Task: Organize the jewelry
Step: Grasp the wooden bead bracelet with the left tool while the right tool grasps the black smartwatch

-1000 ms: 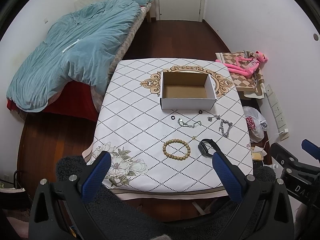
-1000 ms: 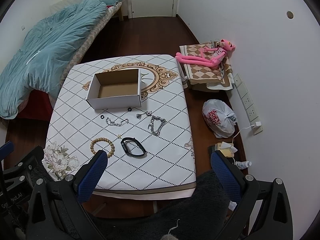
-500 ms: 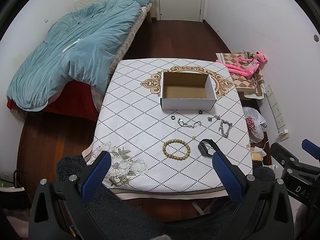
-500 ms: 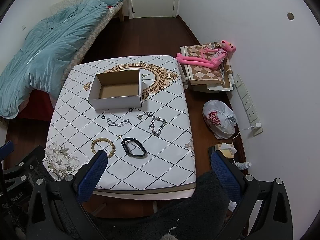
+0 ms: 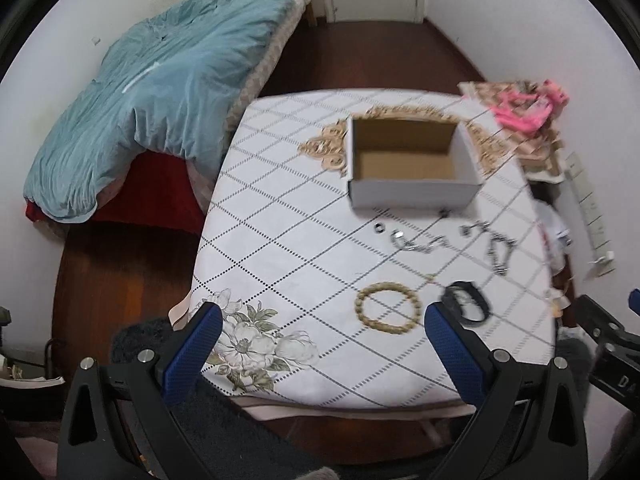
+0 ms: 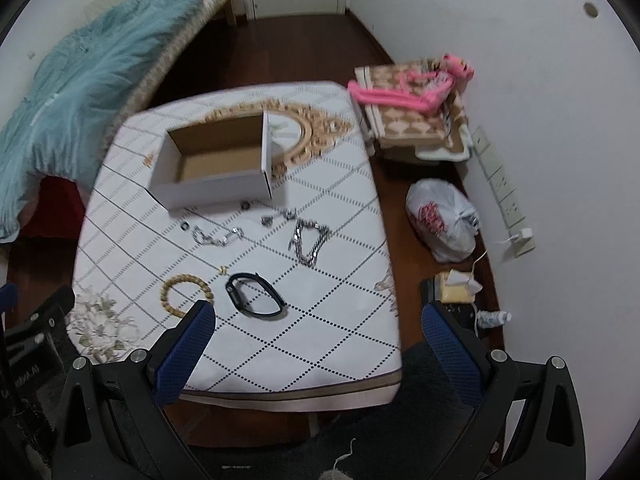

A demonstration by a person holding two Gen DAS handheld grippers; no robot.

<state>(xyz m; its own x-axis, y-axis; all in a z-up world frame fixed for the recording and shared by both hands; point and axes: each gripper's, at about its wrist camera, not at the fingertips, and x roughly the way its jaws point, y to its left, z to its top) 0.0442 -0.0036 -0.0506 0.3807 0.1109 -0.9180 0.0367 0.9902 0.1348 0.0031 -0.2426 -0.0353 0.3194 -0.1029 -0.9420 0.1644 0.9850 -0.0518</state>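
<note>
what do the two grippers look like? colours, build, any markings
Both match: the left gripper and right gripper each have two blue fingers with a fine dotted texture, mounted on black angular frames with triangular cut-outs and silver bolts. White lettering marks the right gripper's body where it shows at the left view's edge; it is cut off. No cables or sleeves are visible.
</note>
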